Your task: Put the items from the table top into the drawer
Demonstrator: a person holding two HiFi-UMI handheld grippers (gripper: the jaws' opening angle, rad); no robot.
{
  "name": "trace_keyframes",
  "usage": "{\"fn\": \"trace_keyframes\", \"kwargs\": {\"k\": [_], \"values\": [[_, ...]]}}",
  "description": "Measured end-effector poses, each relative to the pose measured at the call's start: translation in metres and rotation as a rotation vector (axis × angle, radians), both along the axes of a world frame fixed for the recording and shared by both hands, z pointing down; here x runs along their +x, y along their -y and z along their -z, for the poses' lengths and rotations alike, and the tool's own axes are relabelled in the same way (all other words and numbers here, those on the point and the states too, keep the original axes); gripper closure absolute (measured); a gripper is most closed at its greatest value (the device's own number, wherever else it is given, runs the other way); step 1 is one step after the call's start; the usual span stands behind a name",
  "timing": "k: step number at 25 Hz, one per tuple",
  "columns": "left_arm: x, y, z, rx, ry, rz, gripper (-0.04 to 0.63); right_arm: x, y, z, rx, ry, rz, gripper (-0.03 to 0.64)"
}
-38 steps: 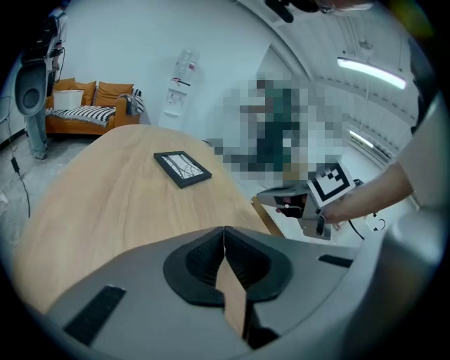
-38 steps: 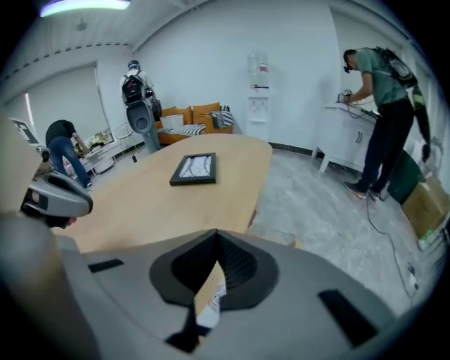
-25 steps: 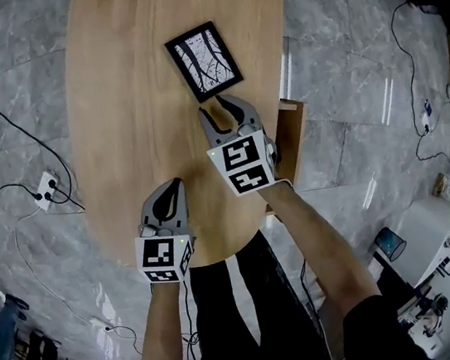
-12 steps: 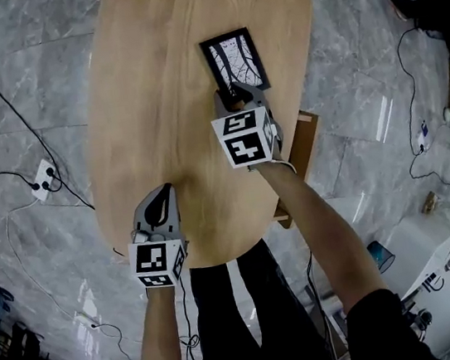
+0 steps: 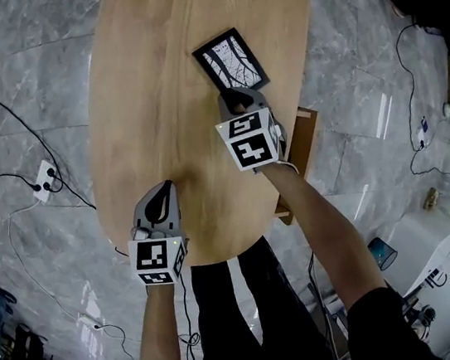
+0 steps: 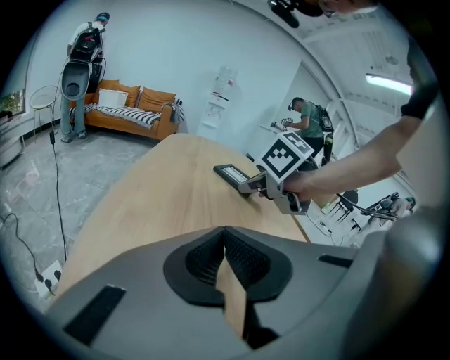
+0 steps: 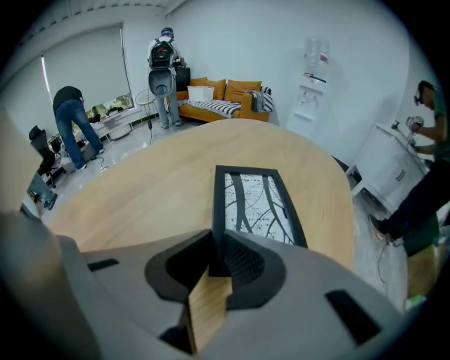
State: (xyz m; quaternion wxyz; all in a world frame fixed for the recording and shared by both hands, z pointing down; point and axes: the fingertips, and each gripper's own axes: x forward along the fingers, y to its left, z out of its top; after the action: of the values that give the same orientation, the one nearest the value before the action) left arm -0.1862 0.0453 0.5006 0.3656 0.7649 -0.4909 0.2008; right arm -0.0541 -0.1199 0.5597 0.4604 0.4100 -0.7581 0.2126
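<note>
A black picture frame (image 5: 230, 59) with a branch print lies flat on the oval wooden table (image 5: 152, 85), toward its far right. My right gripper (image 5: 236, 98) points steeply down at the frame's near edge. Its jaws are closing, and in the right gripper view the frame (image 7: 259, 204) has its near-left corner pinched between them (image 7: 216, 242). My left gripper (image 5: 161, 197) rests shut and empty over the table's near left part, its pads touching (image 6: 224, 235). The left gripper view also shows the frame (image 6: 228, 171) beyond the right gripper (image 6: 246, 187). An open wooden drawer (image 5: 303, 142) sticks out under the table's right edge.
Marble floor surrounds the table, with cables and a power strip (image 5: 45, 183) on the left. My own legs stand at the table's near end. Farther off are an orange sofa (image 6: 133, 105), a water dispenser (image 7: 309, 84) and other people (image 7: 70, 119).
My right gripper has gone forward and down to the frame's near edge, and its jaws have narrowed onto it. The frame has turned slightly. The left gripper holds still.
</note>
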Motion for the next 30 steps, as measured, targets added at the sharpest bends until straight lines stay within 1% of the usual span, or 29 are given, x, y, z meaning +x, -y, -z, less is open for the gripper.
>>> {"fn": "trace_keyframes", "kwargs": {"k": [2, 5, 10, 21, 30], "values": [[0.0, -0.001, 0.001, 0.004, 0.005, -0.009, 0.581, 0.001, -0.005, 0.003, 0.007, 0.019, -0.002, 0.551], [0.002, -0.003, 0.0, 0.003, 0.01, -0.019, 0.581, 0.009, -0.01, 0.01, 0.026, 0.021, -0.003, 0.551], [0.014, -0.008, 0.0, 0.003, 0.012, -0.047, 0.581, 0.027, -0.024, 0.017, 0.036, 0.06, -0.051, 0.551], [0.07, -0.009, 0.008, 0.019, 0.003, -0.155, 0.581, 0.087, -0.049, 0.034, 0.069, 0.085, -0.16, 0.551], [0.117, -0.017, 0.014, 0.023, 0.001, -0.243, 0.581, 0.147, -0.107, 0.036, 0.064, 0.07, -0.223, 0.551]]}}
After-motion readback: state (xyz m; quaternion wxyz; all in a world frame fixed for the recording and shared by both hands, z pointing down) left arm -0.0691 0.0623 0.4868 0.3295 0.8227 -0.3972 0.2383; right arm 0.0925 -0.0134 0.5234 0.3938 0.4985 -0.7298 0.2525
